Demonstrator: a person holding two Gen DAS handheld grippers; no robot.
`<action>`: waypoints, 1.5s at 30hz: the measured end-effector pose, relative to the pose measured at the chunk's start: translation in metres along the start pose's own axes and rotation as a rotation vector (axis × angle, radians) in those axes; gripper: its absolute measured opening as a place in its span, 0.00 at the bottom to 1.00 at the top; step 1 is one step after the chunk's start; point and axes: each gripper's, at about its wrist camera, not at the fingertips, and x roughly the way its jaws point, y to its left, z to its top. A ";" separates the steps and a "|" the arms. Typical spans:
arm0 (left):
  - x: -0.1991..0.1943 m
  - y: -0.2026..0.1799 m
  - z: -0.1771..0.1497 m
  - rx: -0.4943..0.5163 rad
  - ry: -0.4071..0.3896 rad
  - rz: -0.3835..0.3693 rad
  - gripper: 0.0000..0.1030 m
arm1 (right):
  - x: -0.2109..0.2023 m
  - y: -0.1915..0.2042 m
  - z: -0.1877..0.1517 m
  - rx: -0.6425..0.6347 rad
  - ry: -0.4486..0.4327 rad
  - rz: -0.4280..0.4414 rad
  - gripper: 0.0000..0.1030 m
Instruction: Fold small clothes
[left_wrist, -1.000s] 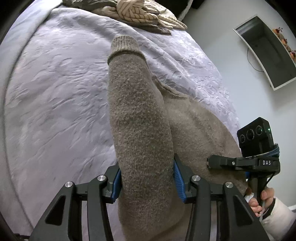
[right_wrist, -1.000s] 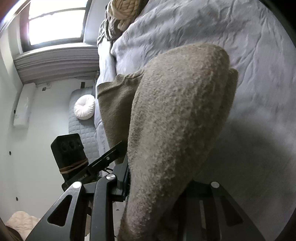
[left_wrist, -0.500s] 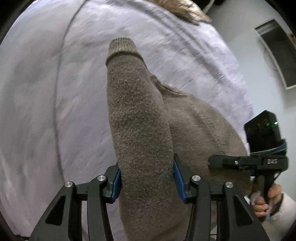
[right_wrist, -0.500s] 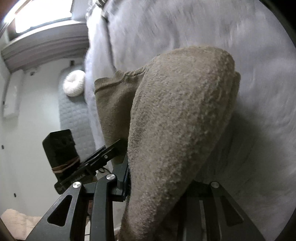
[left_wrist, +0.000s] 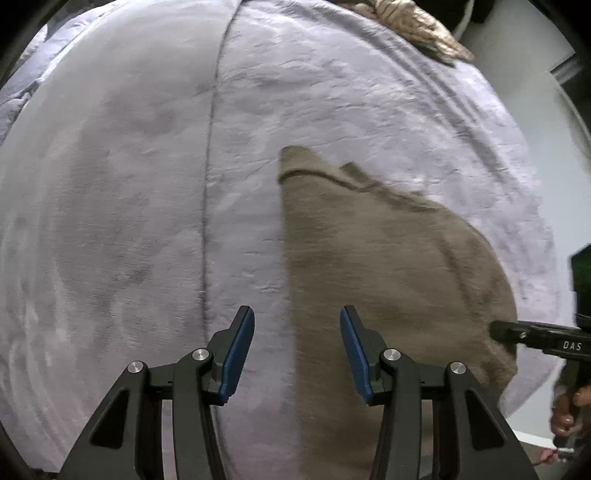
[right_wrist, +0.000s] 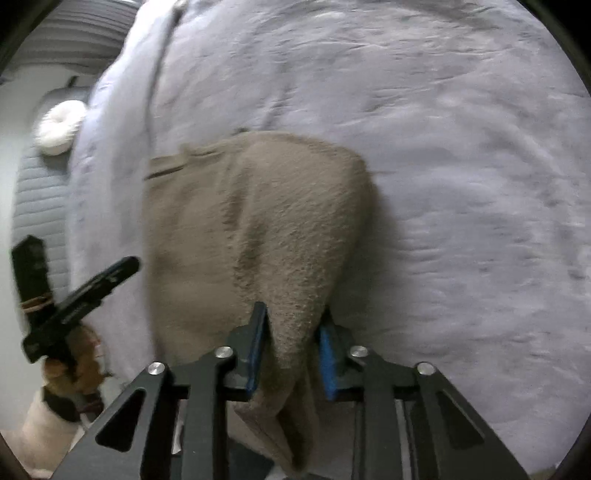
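A brown knitted sweater (left_wrist: 388, 266) lies on a bed covered by a pale lilac bedspread (left_wrist: 129, 184). In the left wrist view it spreads flat to the right of the bedspread's long seam, its ribbed edge pointing to the far side of the bed and its near part running out of the bottom of the picture.

The left hand-held gripper (left_wrist: 297, 350) hangs above the bed with its blue-padded jaws spread. Nothing is between them: the left pad is over bare bedspread, the right pad over the sweater's left edge, and neither presses on the cloth.

The right hand-held gripper (right_wrist: 291, 350) is pinching a bunched fold of the sweater (right_wrist: 258, 221); its jaws have just been closing further on it. The fold rises from the flat part of the garment into the pads and hangs down behind them in a loose roll. To the right of the sweater the bedspread (right_wrist: 461, 184) is bare.

Each gripper shows at the edge of the other's view, with the person's hand (left_wrist: 570, 406) wrapped round the handle of the right one and the other hand (right_wrist: 74, 363), in a light sleeve, on the left one.

At the far end of the bed lies a cream cable-knit garment (left_wrist: 410, 18). Beside the bed, a round white cushion (right_wrist: 59, 127) rests on a grey quilted pad (right_wrist: 37, 206).
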 end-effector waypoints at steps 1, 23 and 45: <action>0.006 0.003 -0.002 -0.002 0.012 0.025 0.48 | 0.005 -0.001 -0.001 -0.004 -0.006 -0.036 0.26; 0.000 -0.033 -0.075 0.150 0.109 0.104 0.50 | -0.022 0.000 -0.055 -0.011 0.033 0.002 0.35; -0.004 -0.036 -0.095 0.107 0.142 0.102 0.50 | 0.013 0.005 -0.064 -0.016 0.132 -0.156 0.11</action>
